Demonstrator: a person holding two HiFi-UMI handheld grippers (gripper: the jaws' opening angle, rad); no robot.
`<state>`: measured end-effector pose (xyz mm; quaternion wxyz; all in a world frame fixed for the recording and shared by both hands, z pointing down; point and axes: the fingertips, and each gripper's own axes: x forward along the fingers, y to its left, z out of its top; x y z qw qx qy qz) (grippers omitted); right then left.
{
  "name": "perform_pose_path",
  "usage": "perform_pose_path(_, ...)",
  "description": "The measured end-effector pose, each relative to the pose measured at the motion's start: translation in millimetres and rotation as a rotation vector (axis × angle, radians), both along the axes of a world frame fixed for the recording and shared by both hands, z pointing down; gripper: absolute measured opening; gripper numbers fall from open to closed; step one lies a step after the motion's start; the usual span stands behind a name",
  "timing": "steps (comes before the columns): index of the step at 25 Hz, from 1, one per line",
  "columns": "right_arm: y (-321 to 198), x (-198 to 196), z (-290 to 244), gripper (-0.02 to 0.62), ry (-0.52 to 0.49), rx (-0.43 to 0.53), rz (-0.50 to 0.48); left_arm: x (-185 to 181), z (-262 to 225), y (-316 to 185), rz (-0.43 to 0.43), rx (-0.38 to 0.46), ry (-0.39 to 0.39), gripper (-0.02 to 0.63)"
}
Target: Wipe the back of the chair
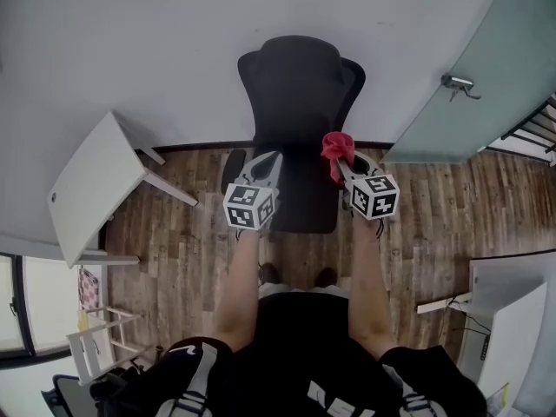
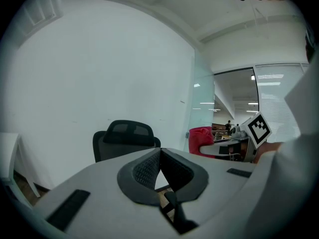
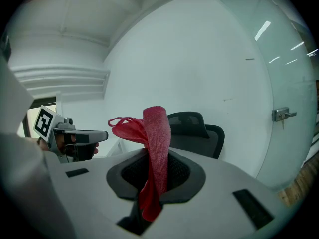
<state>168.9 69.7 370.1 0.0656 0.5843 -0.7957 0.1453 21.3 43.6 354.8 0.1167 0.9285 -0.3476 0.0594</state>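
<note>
Noting a wooden floor (image 1: 434, 224) below both claws and a plain white wall beyond them.

Recording the black chair (image 1: 295, 102) standing straight ahead of the claws, with its back (image 1: 295, 76) upright and turned toward them, and with its seat under the claw tips as seen from the head view. Finding that back ahead and a little left of the left claw's line, and ahead and a little right of the right claw's line.

Logging the left claw (image 1: 274, 156) as clenched on nothing, with pads meeting at the tips, hovering short of the chair back.

Logging the right claw (image 1: 339, 162) as grasping a red cloth (image 1: 335, 146), pinched between the pads, with a bunched end rising past the tips and a tail hanging down behind them.

Seeing no contact between cloth and chair back, with clear air showing between them in both claw views.

Judging the step in hand as the approach, with wiping not yet begun.

Judging the next move as calling for carrying the right claw forward and up until the bunched cloth end is pressing flat on the back, then sweeping across it. Advising a firm clench throughout, to avoid the cloth slipping out under drag. Advising use of the empty left claw for steadying the chair, in case it swivels or rolls.
</note>
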Motion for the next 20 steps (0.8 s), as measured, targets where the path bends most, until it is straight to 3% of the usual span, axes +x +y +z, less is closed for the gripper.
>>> perform_pose_path(8,10,29,-2,0.067,-0.012,0.0,-0.011,39,-2,15,0.031,0.01,-0.02,0.023)
perform_pose_path(20,20,41,-7,0.067,-0.021,0.007,-0.004,56,-11,25,0.052,0.027,-0.011,0.024)
